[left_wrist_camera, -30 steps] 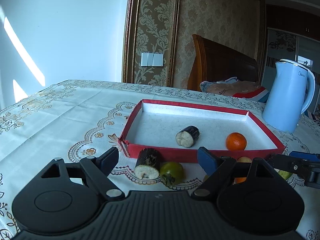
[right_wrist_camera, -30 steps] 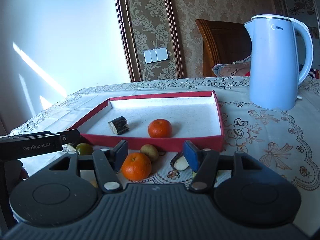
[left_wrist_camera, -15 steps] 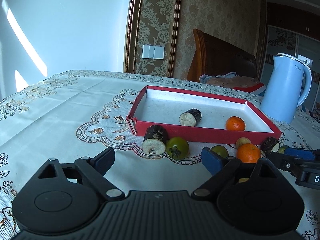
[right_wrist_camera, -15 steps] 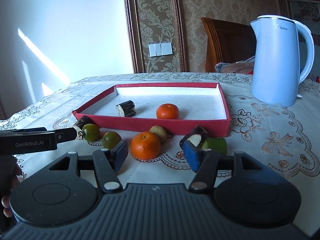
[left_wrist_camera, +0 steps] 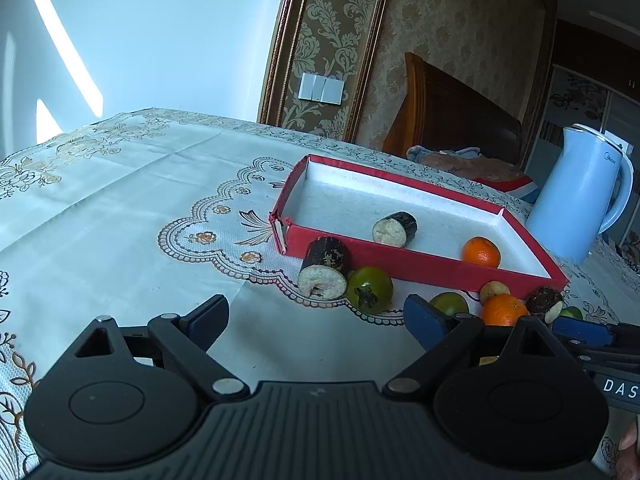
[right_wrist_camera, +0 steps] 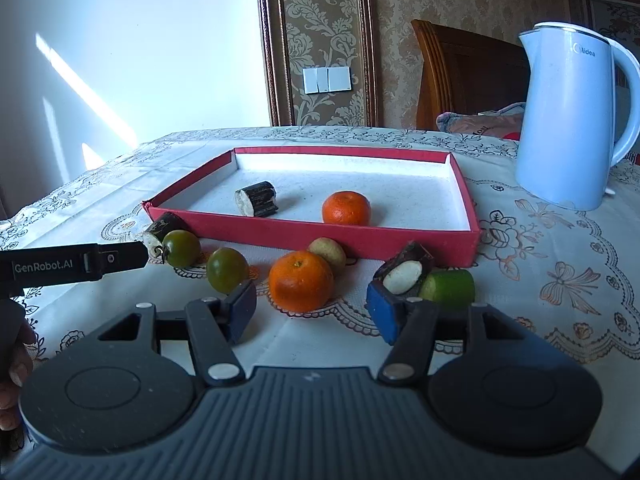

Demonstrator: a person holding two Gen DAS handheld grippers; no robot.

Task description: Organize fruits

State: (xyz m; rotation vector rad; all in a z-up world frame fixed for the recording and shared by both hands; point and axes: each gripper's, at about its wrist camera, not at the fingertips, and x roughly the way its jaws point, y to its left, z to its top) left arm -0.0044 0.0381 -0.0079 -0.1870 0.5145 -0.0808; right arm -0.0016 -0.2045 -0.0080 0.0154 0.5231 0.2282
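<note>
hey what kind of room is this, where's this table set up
Probably a dining area in a home. A table with an embroidered tablecloth holds an electric kettle, a wooden chair stands behind it, and the wall has patterned wallpaper.

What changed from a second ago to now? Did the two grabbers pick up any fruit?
No fruit was picked up. Both grippers pulled back from the red shallow tray, so more loose fruit shows before it. The left gripper spread its jaws wider, nothing between them. The right gripper kept the same gap, empty, with the loose orange mandarin just ahead. The tray's mandarin and dark cut piece stayed put.
</note>
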